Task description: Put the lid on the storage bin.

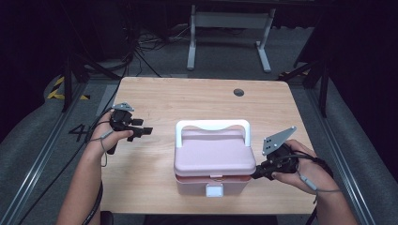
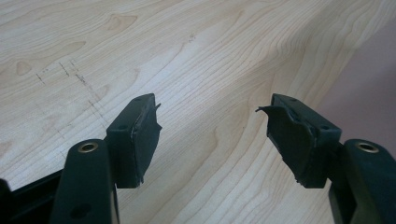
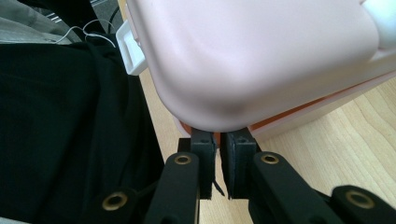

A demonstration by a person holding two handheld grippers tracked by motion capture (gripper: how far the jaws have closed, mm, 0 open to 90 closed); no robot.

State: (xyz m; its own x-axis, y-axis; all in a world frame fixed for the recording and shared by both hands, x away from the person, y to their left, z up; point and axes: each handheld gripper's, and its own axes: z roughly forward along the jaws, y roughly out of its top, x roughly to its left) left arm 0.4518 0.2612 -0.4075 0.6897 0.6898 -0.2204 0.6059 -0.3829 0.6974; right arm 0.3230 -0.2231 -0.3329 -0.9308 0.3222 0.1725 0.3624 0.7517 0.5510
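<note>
Near the front edge of the worktop [image 1: 155,93]: pink lidded box [image 1: 213,157], rigid smooth plastic, probably light. Right gripper [image 1: 257,174] fingers nearly together under the lid's right corner; left gripper [image 1: 146,131] fingers wide, empty. Best hold: white handle [image 1: 212,125].

A dark "4" followed by a cut-off mark stands on the grey floor [image 1: 42,136] at the left of the high view, beside the worktop [image 1: 202,98]; no other writing is legible
</note>
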